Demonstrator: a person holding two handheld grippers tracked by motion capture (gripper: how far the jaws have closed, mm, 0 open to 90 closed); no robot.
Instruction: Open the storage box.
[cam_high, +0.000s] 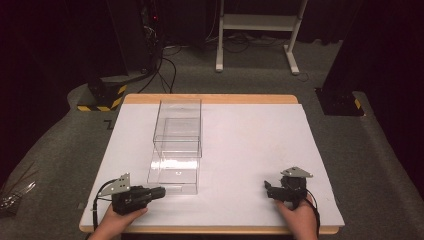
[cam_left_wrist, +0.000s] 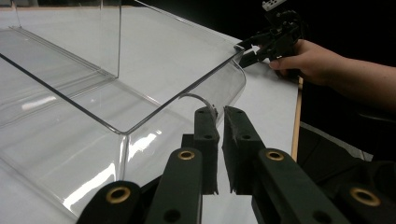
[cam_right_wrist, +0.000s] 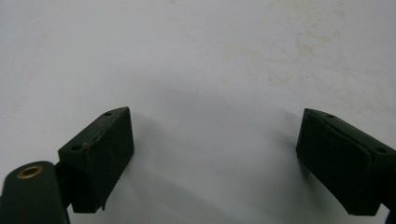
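- High view: clear box (cam_high: 176, 145) lies on the white tabletop (cam_high: 250, 150), left of middle, its near end toward the person.
- Left tongs (cam_high: 161, 191) lie level at the box's near end, pointing right along it.
- Left gripper view: left tongs (cam_left_wrist: 219, 116) are clenched on a small curved handle (cam_left_wrist: 201, 98) on the box (cam_left_wrist: 116, 93) wall.
- Right tongs (cam_high: 268, 190) rest near the tabletop's right edge, well apart from the box.
- Right gripper view: right tongs (cam_right_wrist: 212, 158) are released, spread wide over bare tabletop (cam_right_wrist: 196, 56).
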